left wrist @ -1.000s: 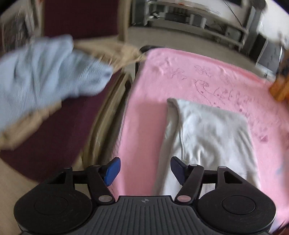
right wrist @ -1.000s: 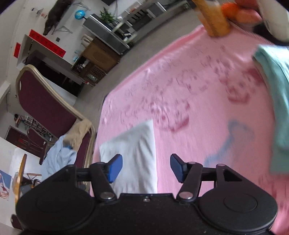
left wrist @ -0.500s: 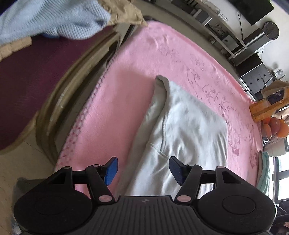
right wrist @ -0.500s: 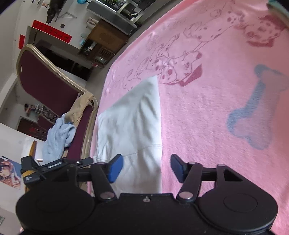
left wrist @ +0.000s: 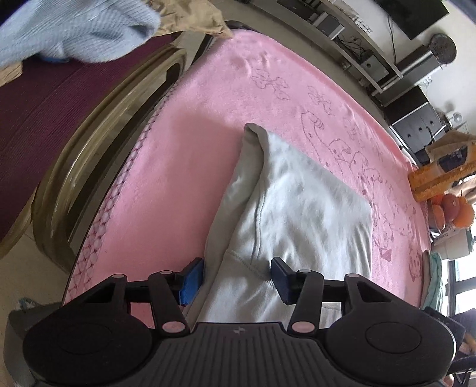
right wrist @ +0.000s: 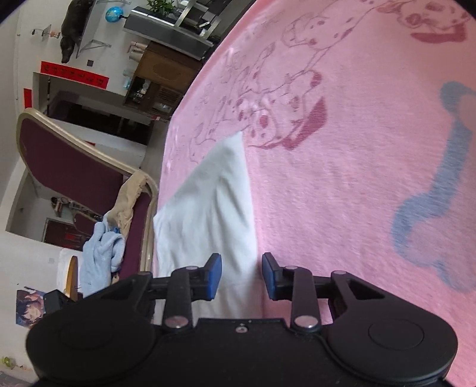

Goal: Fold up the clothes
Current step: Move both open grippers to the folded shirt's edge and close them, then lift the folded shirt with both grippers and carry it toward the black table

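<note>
A pale grey-white folded garment [left wrist: 303, 208] lies on the pink blanket [left wrist: 208, 125]. My left gripper [left wrist: 236, 277] hangs low over the garment's near end. Its jaws are closing, with the folded left edge and a seam between the blue pads [left wrist: 190, 278]; the pads do not press the cloth. In the right wrist view the same garment [right wrist: 214, 202] runs away from me. My right gripper [right wrist: 241, 278] is closing astride its right edge, with cloth between the pads [right wrist: 214, 277] but not pinched.
A maroon chair [left wrist: 44, 113] with a gold frame stands against the blanket's left edge, holding a light blue knit [left wrist: 77, 32] and a beige garment [left wrist: 193, 18]. Oranges [left wrist: 455, 208] and an orange box [left wrist: 440, 178] sit at the far right. A teal cloth [left wrist: 435, 277] lies nearby.
Both grippers have sunk toward the garment and tilted further down, so it now fills more of each view. Both pairs of jaws have narrowed around its near end.
</note>
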{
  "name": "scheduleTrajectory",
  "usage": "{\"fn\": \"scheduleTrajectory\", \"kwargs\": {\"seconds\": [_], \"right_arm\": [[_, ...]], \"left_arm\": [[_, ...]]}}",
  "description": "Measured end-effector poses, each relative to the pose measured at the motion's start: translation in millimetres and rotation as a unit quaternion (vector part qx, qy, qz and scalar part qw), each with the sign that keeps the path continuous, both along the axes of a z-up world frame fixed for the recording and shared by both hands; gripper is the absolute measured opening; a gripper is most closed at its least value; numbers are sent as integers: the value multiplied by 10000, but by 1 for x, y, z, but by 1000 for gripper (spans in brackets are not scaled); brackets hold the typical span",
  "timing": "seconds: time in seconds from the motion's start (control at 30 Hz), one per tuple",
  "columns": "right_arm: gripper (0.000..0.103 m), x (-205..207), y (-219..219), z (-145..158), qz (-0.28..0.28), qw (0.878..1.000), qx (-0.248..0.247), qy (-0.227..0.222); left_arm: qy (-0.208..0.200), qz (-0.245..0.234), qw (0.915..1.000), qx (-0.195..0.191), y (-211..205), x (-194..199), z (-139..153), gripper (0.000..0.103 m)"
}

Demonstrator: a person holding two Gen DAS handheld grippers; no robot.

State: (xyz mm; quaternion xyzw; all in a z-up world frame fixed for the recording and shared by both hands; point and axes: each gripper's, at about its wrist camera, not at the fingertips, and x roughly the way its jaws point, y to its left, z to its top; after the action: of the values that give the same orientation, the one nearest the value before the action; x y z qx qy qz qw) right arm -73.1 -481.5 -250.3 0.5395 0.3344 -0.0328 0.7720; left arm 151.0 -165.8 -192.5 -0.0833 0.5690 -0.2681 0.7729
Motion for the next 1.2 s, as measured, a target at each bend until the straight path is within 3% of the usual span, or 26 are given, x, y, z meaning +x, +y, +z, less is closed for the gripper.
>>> {"fn": "scheduleTrajectory", "kwargs": {"seconds": [0.2, 0.37, 0.53, 0.67, 0.8, 0.93, 0.97, 1.0, 1.03, 1.07, 1.1, 1.17, 1.2], "right_arm": [[31, 13, 5, 4, 308, 9993, -195, 21], [30, 16, -1, 6, -61, 9993, -379, -8], [31, 30, 4, 3, 205, 9993, -274, -175], [30, 31, -7, -6, 186, 9995, -32, -255], [38, 34, -11, -8, 27, 9990, 24, -448], [45, 46, -1, -4, 124, 9975, -266, -639], [44, 47, 1, -3, 136, 9970, -368, -666], [43, 49, 4, -3, 146, 9964, -471, -690], [33, 48, 5, -3, 118, 9962, -578, -642], [12, 47, 5, -3, 88, 9959, -682, -592], [8, 45, 5, -5, 31, 9960, -719, -527], [7, 44, 5, -7, -61, 9960, -771, -448], [7, 45, 13, -1, -25, 9934, -1081, -381]], "left_arm": [[-353, -49, 9989, 313, -11, 1, 3, 49], [-714, -123, 9948, 722, -22, 1, 4, 50], [-585, -393, 9964, 471, -28, 5, 2, 49], [-631, -147, 9965, 525, -24, 9, 2, 50], [-777, -285, 9945, 634, -35, 4, 1, 61], [-1057, -615, 9889, 839, -50, -5, 0, 70], [-1142, -677, 9871, 896, -53, -8, 0, 67], [-1244, -735, 9850, 941, -55, -11, 1, 52], [-1353, -791, 9829, 971, -56, -15, 3, 39], [-1420, -831, 9814, 986, -58, -18, 4, 29], [-1470, -844, 9805, 991, -59, -20, 4, 19], [-1707, -895, 9749, 1113, -63, -28, 5, 12], [-1852, -931, 9710, 1194, -65, -32, 6, 11]]}}
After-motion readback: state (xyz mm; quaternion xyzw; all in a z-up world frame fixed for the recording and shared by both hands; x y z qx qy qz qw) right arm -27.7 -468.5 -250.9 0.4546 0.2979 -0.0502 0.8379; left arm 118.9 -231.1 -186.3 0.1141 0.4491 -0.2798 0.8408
